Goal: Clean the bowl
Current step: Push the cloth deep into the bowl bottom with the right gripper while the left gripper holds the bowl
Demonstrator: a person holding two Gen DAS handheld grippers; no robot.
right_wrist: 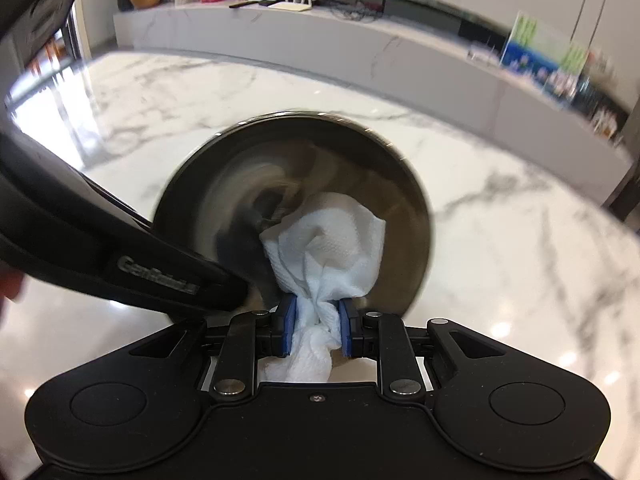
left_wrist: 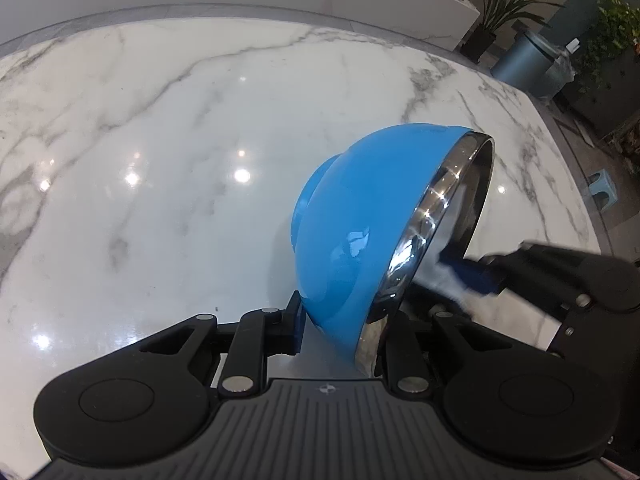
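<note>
A bowl [left_wrist: 360, 208], blue outside with a shiny steel rim and inside, is tipped on its side over the marble table. My left gripper [left_wrist: 342, 320] is shut on the bowl's lower rim, one blue pad [left_wrist: 298, 316] on the outer wall and the other finger hidden inside. In the right wrist view the steel inside of the bowl [right_wrist: 320, 152] faces me. My right gripper [right_wrist: 316, 328] is shut on a crumpled white paper towel [right_wrist: 332, 248], whose wad lies against the inner wall. The right gripper [left_wrist: 472, 276] enters the left wrist view from the right with the towel [left_wrist: 448, 276].
The white marble table [left_wrist: 160, 140] spreads out to the left and behind the bowl; its edge curves down the right side. Beyond it are a grey bin [left_wrist: 524, 60], potted plants, a small blue stool [left_wrist: 604, 188] and a long white counter [right_wrist: 360, 52] with clutter.
</note>
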